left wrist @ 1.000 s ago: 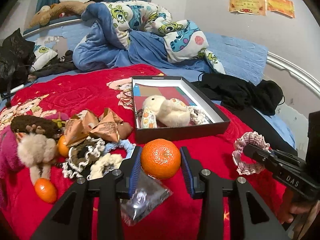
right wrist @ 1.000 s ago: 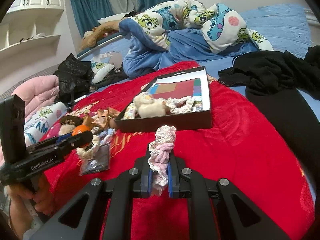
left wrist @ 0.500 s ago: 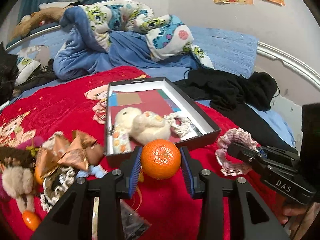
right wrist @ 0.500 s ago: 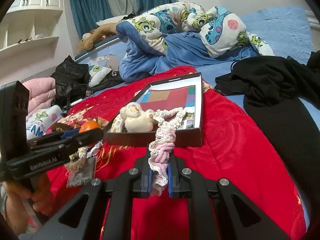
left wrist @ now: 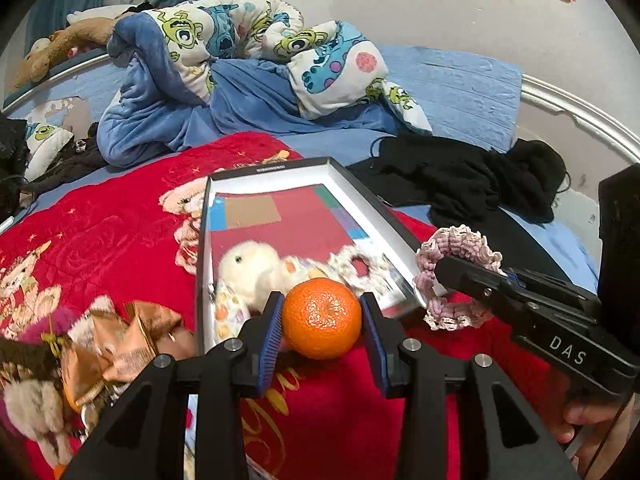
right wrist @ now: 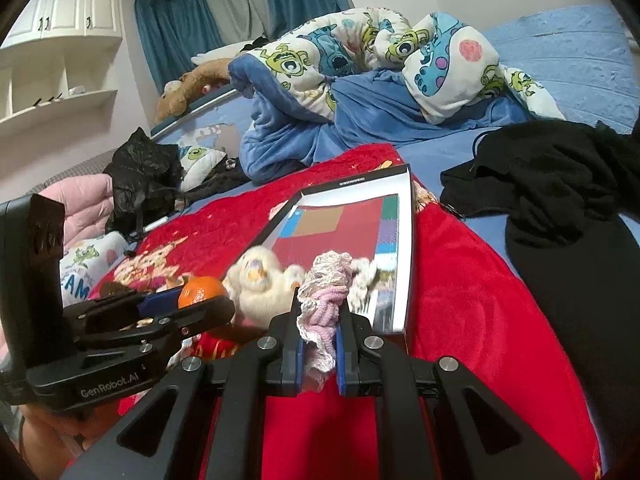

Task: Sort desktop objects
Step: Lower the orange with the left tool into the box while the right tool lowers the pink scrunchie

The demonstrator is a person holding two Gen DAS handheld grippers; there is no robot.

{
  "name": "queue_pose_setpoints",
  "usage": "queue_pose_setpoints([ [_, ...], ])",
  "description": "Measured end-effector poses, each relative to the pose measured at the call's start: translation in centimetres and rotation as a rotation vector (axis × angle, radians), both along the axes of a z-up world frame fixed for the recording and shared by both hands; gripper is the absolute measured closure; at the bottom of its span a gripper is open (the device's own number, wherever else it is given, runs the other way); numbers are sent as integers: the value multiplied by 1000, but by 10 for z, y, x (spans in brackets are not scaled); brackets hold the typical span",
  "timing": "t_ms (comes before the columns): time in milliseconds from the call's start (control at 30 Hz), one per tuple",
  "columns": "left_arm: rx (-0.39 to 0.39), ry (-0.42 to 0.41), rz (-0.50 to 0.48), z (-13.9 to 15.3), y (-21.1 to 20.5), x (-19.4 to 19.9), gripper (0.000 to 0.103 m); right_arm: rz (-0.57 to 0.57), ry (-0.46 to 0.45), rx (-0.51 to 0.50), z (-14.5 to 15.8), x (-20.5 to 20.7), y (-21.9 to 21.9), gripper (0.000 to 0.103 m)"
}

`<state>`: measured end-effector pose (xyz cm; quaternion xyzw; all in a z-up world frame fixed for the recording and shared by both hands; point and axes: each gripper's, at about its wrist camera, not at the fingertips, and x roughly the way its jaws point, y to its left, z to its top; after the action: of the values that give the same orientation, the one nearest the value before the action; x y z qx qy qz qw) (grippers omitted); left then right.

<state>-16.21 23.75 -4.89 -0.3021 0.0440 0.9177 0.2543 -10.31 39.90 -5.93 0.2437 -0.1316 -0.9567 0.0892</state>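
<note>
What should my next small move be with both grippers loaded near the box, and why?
Probably carry both forward over the box before opening. The left gripper holds the orange just short of its near wall; the right gripper pinches the pink scrunchie beside it.

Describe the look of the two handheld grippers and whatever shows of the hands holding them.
Both grippers are matte black, built of angular linkage arms joined by silver round-head bolts, and their fingers carry ribbed blue pads. The left gripper bears white "GenRobot.AI" lettering on its body. The right gripper bears white "DAS" lettering and a tall black block at the rear. Only bare fingers show at the handles; no sleeve or cable can be made out.
</note>
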Motion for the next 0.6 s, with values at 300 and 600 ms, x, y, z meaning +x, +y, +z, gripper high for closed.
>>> queue_pose_setpoints([
  [300, 56, -19, 16, 9, 4, -45, 64, 28, 13, 11, 13, -43, 4, 91],
  [600, 86, -56, 60, -2, 16, -103, 64, 62, 0, 35, 18, -99, 7, 91],
])
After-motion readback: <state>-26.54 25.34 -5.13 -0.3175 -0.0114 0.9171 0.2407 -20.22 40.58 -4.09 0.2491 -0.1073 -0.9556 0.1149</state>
